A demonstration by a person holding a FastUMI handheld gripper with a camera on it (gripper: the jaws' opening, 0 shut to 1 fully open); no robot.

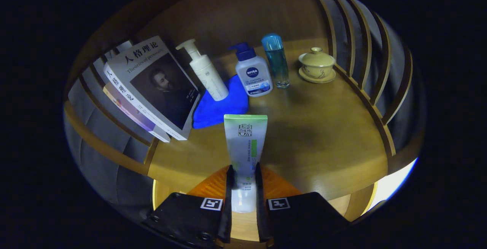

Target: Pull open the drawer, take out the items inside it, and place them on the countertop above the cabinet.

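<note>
Tube (245, 142) of some cream or paste sits clamped between the two fingers of my tool (243, 188), held near its cap end with the flat crimped end pointing ahead over the desk (323, 146). I judge it light and soft-walled: squeeze harder and it will bulge or slide, and the glossy skin looks slippery, so I want the grip kept low on the stiffer shoulder by the cap. Whether it already touches the wood I cannot tell from this angle.

Ahead of the tube lies a blue cloth (220, 106), with a white pump bottle (205, 72) standing on it and a blue-capped pump bottle (252, 74) at its edge. A tall clear blue bottle (277, 60) stands just beside that, and a lidded cup on a saucer (317, 66) farther right, fragile by the look of it. Leaning books (152, 85) crowd the left. Open room is the bare wood right of the tube, short of the slatted rail (365, 70); I would set down there.
</note>
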